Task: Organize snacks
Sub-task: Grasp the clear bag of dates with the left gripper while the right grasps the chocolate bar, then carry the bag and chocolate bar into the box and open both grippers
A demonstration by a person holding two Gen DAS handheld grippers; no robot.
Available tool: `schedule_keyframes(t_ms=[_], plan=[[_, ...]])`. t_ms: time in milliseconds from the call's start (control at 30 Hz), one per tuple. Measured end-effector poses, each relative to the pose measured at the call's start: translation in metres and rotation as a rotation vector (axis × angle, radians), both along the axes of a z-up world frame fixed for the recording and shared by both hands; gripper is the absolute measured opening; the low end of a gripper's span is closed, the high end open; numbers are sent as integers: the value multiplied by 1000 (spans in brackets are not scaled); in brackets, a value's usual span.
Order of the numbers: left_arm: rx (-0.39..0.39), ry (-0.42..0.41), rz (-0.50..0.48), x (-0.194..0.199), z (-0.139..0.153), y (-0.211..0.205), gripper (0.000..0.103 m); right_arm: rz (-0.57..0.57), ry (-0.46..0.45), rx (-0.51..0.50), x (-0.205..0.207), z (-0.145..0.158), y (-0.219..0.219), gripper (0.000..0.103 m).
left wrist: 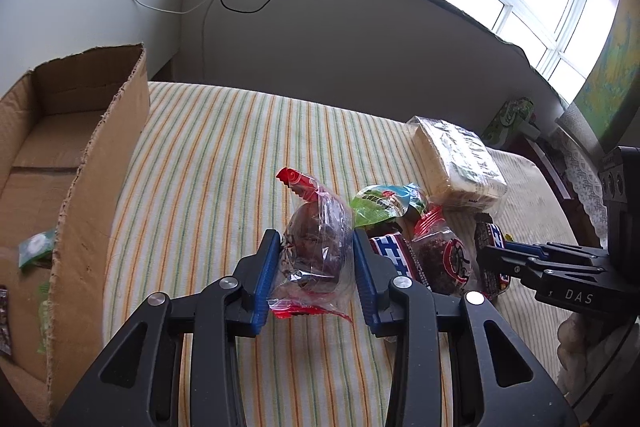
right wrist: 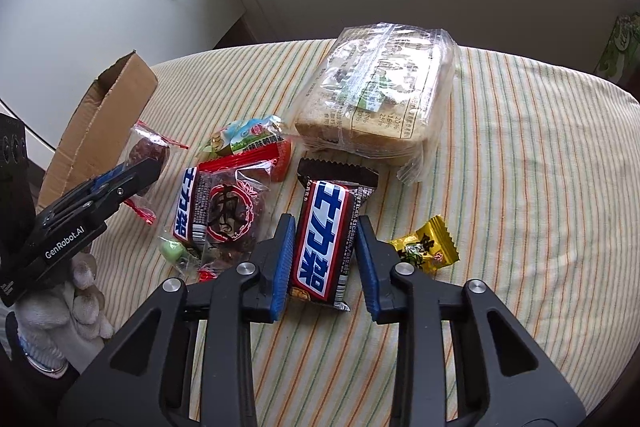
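Snacks on the striped counter (right wrist: 520, 147): your left gripper (left wrist: 314, 275) clamps the clear-wrapped dark cake (left wrist: 316, 247), your right gripper (right wrist: 324, 259) straddles the chocolate bar (right wrist: 324, 239), right pad apart, cardboard box (left wrist: 80, 147) at nine o'clock.

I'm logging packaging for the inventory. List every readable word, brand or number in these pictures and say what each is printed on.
"DAS": on the right gripper.
"GenRobot.AI": on the left gripper.
"20%", "16%", "25%": nutrition table on the clear bread pack; the rest is too small.
Big white characters on the chocolate bar: stylised, not safely readable.
Other wrappers: too blurred.
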State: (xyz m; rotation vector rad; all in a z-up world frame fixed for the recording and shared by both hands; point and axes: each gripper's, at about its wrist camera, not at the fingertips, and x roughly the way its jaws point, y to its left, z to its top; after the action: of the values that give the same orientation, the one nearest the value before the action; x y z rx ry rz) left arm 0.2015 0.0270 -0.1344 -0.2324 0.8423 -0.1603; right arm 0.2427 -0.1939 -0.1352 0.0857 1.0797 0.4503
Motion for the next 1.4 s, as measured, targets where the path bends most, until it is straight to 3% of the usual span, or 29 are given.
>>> schedule_keyframes(t_ms=[567, 1100, 1400], plan=[[-15, -90, 26, -37, 35, 15, 35, 16, -108, 38, -32, 49, -7, 30], [-6, -161, 105, -69, 61, 62, 35, 116, -197, 75, -37, 93, 62, 30], [0, -175, 161, -77, 64, 94, 35, 192, -214, 80, -27, 103, 113, 30]])
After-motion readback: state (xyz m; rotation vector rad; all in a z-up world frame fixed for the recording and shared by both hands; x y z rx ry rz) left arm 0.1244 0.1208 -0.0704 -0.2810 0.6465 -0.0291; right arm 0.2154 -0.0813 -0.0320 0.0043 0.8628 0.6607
